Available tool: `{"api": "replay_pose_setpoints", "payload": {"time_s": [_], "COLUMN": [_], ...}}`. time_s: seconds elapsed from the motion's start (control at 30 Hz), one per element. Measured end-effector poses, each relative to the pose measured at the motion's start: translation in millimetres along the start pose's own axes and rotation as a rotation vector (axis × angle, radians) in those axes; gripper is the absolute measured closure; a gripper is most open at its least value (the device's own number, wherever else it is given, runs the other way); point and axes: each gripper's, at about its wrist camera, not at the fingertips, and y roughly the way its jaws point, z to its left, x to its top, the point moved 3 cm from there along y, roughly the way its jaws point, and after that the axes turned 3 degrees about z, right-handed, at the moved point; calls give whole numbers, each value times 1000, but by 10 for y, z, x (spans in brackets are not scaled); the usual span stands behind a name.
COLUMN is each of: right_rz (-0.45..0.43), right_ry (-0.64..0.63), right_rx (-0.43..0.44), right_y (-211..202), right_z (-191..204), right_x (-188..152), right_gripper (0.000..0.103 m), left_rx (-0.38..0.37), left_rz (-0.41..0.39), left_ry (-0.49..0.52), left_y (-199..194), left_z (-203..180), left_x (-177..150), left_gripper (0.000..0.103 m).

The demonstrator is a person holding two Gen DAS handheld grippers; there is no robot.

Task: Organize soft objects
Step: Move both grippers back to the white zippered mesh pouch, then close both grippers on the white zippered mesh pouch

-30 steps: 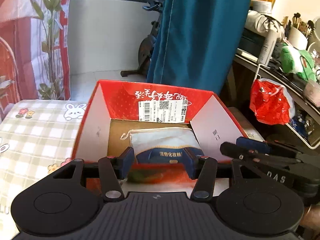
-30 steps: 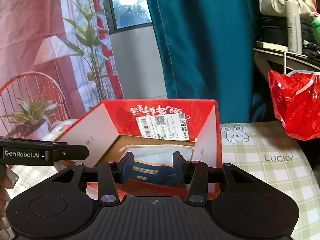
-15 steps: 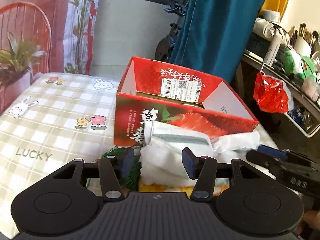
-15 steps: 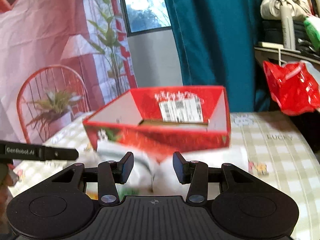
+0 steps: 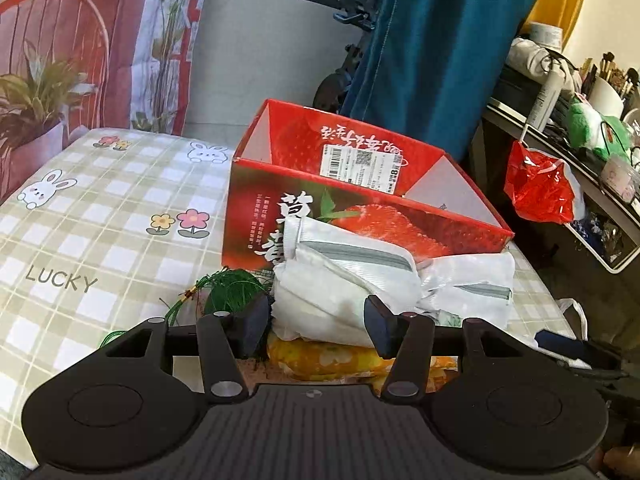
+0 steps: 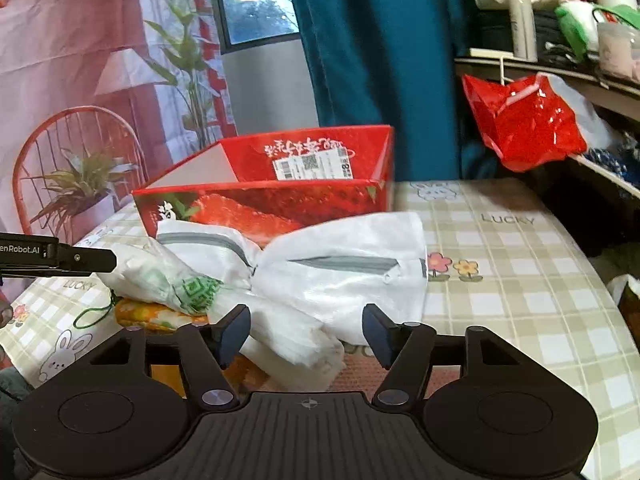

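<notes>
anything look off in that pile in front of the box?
Mostly untidiness: the white zippered bags lie crumpled and twisted together against the red box, over a yellow floral item, with a green tassel splayed beside them. Nothing looks spilled or damaged.

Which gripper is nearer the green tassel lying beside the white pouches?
Left. The left gripper hangs just beside the green tassel, its left finger almost over it. The right gripper, its jaws opening, sits over the white pouches, with the tassel off to its left.

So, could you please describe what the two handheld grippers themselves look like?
Both are matte black. The left gripper and right gripper each have two angled fingers with dark blue pads, silver pivot screws, round discs either side and a ribbed centre plate. The left one's side reads "GenRobot.AI" in white.
</notes>
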Motion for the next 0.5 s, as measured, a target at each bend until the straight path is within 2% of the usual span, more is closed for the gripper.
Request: {"api": "replay_pose_setpoints", "payload": {"time_s": [0.07, 0.17, 0.23, 0.3, 0.37, 0.5], "right_rz": [17, 37, 46, 50, 52, 56], "right_ry": [2, 2, 4, 9, 16, 37], "right_rx": [-3, 8, 19, 37, 45, 56], "right_y": [43, 115, 137, 142, 141, 144], "right_z": [-12, -9, -7, -8, -15, -45], "right_x": [-23, -61, -77, -88, -91, -99], "right_gripper": [31, 31, 34, 41, 41, 50], "left_rx": [-1, -3, -6, -5, -8, -19], "left_rz": [6, 15, 19, 22, 23, 23], "left_ry": [-14, -36, -49, -60, -70, -78], "left_y": [22, 53, 68, 82, 87, 99], "left_z": [27, 65, 79, 88, 102, 108], "left_x": [-3, -15, -25, -35, -44, -45], "left_gripper": [47, 47, 47, 47, 47, 47]}}
